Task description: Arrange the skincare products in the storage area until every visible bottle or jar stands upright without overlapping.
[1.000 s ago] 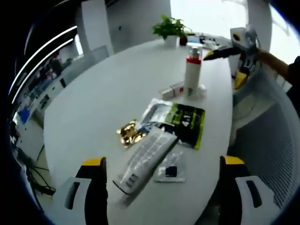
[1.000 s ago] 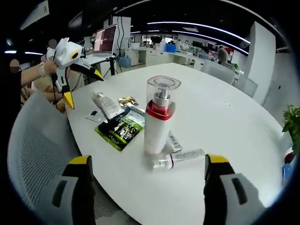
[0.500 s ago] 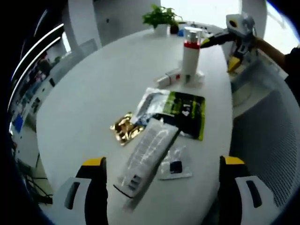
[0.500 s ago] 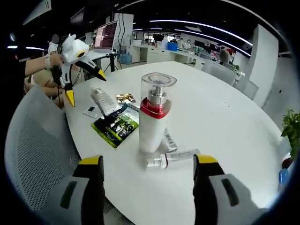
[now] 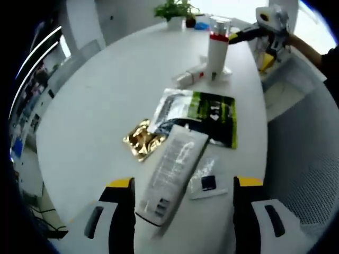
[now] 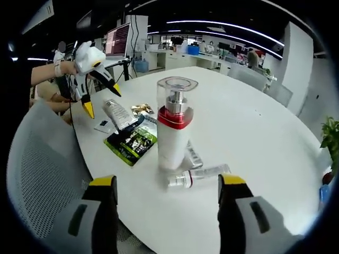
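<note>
A white pump bottle (image 6: 172, 135) with a red collar and clear cap stands upright on the white table (image 6: 254, 121). A small clear vial (image 6: 198, 175) lies at its foot, and a thin tube (image 6: 193, 154) lies behind it. My right gripper (image 6: 168, 180) is open, its jaws on either side of the bottle and short of it. My left gripper (image 5: 184, 182) is open above a flat-lying white tube (image 5: 172, 172). Around the tube lie a gold sachet (image 5: 140, 140), a green and black sachet (image 5: 209, 116) and a small clear sachet (image 5: 207, 182). The pump bottle (image 5: 217, 47) stands farther off.
A grey mesh chair (image 6: 42, 169) stands at the table's near edge. A potted plant (image 5: 172, 10) sits at the far end of the table. A hand holds the left gripper (image 6: 102, 100) over the sachets; the right gripper (image 5: 250, 48) hangs beside the bottle.
My left gripper has come closer to the white tube and its jaws have narrowed a little. The right gripper's view has barely shifted; the bottle stands as before.
</note>
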### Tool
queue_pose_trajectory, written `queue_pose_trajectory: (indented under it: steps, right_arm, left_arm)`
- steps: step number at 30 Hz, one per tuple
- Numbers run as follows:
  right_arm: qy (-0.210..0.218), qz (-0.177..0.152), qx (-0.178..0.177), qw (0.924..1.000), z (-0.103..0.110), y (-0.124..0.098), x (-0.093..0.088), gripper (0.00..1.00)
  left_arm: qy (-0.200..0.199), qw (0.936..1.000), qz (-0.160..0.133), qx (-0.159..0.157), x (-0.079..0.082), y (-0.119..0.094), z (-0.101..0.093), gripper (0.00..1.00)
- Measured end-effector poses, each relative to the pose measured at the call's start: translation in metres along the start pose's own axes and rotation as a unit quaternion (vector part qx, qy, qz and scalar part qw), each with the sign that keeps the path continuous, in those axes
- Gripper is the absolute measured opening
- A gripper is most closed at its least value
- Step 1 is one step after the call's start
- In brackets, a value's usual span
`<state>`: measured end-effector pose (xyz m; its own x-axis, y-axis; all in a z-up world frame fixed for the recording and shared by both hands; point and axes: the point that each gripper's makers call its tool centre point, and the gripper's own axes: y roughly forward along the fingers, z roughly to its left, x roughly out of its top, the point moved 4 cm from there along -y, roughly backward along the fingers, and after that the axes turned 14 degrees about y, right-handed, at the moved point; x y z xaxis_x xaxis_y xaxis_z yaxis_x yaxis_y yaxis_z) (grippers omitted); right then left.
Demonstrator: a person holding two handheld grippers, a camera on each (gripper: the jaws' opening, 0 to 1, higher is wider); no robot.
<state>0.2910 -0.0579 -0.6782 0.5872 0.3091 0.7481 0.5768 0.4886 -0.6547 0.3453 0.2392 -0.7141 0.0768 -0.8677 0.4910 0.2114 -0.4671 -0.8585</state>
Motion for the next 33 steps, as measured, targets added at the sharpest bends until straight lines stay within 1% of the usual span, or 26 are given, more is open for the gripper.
queue_pose_trajectory:
  steps: [2, 4, 7, 9, 13, 15, 16, 18, 20, 23, 27, 32, 33]
  right_arm:
    - [0.002, 0.001, 0.001, 1.0000, 0.000, 0.000, 0.000, 0.79]
    - [0.006, 0.000, 0.002, 1.0000, -0.001, 0.000, 0.000, 0.79]
    - [0.008, 0.000, 0.002, 1.0000, -0.001, 0.000, 0.000, 0.78]
    - [0.010, 0.001, 0.003, 0.9999, 0.000, 0.000, -0.001, 0.78]
    - [0.013, 0.000, 0.003, 0.9999, -0.001, 0.000, -0.001, 0.78]
    - [0.018, 0.001, 0.004, 0.9998, -0.001, 0.000, -0.001, 0.78]
    - [0.020, 0.000, 0.004, 0.9998, -0.001, 0.000, -0.001, 0.78]
    - [0.020, 0.001, 0.004, 0.9998, -0.001, -0.001, -0.002, 0.78]
    - [0.021, 0.002, 0.004, 0.9998, -0.001, -0.002, -0.002, 0.78]
    - [0.023, 0.004, 0.003, 0.9997, -0.001, -0.002, -0.003, 0.78]
    - [0.031, 0.002, 0.005, 0.9995, -0.001, -0.001, -0.003, 0.78]
    - [0.032, 0.002, 0.005, 0.9995, 0.000, -0.001, -0.003, 0.78]
    - [0.033, 0.001, 0.005, 0.9994, 0.000, -0.002, -0.003, 0.77]
  left_arm:
    - [0.014, 0.9999, -0.004, -0.003, 0.002, 0.002, 0.001, 0.62]
    - [0.019, 0.9998, -0.003, -0.003, 0.003, 0.005, 0.002, 0.58]
    - [0.033, 0.9994, 0.004, -0.008, 0.003, 0.010, 0.005, 0.51]
    - [0.038, 0.9992, 0.009, -0.013, 0.003, 0.013, 0.006, 0.48]
    - [0.055, 0.9982, 0.020, -0.013, 0.005, 0.019, 0.009, 0.46]
    - [0.055, 0.9980, 0.020, -0.024, 0.006, 0.023, 0.009, 0.45]
    - [0.056, 0.9979, 0.022, -0.024, 0.006, 0.025, 0.010, 0.46]
    - [0.070, 0.9964, 0.038, -0.027, 0.003, 0.028, 0.011, 0.44]
    - [0.078, 0.9955, 0.045, -0.030, 0.001, 0.030, 0.011, 0.43]
    - [0.079, 0.9954, 0.043, -0.033, 0.002, 0.032, 0.013, 0.42]
    - [0.086, 0.9943, 0.047, -0.042, 0.001, 0.036, 0.013, 0.36]
    - [0.099, 0.9924, 0.056, -0.045, 0.001, 0.039, 0.015, 0.33]
    - [0.108, 0.9913, 0.059, -0.045, 0.001, 0.039, 0.015, 0.32]
